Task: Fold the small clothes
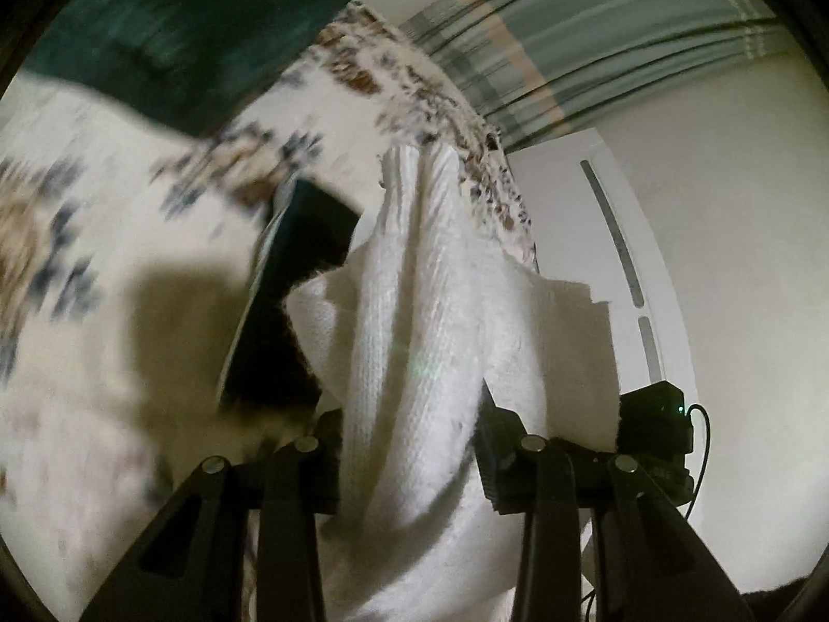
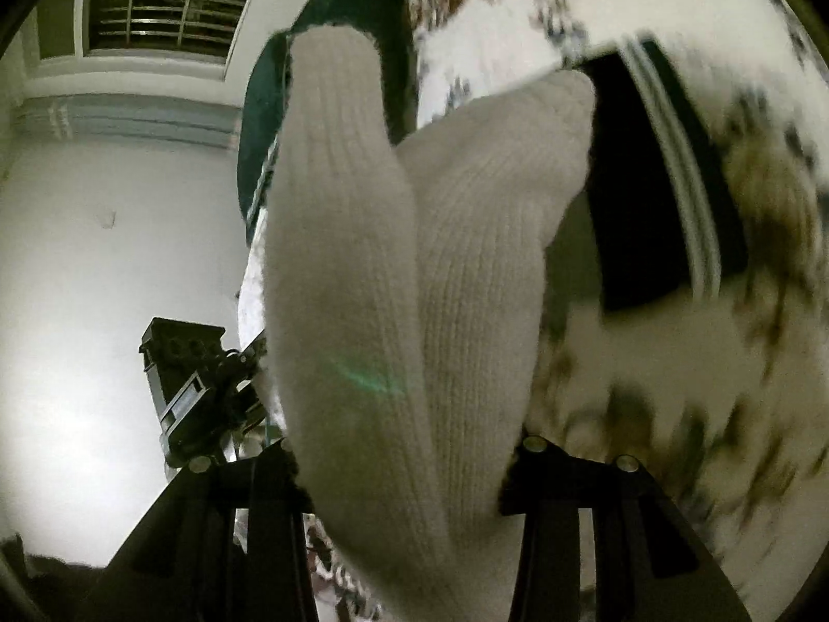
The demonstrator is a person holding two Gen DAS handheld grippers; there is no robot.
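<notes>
While the white knitted garment (image 1: 409, 342) is seen hanging between both grippers, the relation that matters for the next move can be read from the two wrist views. In the left wrist view, the left gripper (image 1: 412, 458) is clenched on a bunched fold of the knit, and the cloth is drawn away from the jaws towards 12 o'clock, with a flatter flap spreading to 3 o'clock. In the right wrist view, the right gripper (image 2: 409, 477) is likewise clamped on the white knit (image 2: 394, 269), which is carried up from the jaws in two ribbed lobes towards 12 and 1 o'clock. The long axis of the piece is therefore judged to run roughly from one gripper to the other, so that neither hand is nearer; it is shared.

Beyond the cloth, a patterned bed cover (image 1: 77, 238) is seen at 9 o'clock in the left view, with a dark folded item (image 1: 290, 280) lying on it and a green one (image 1: 197, 26) further off at 11 o'clock. The garment is held off that surface. A lowering towards the bed cover, with the piece kept taut between the grips, is judged to be called for before any fold can be laid.
</notes>
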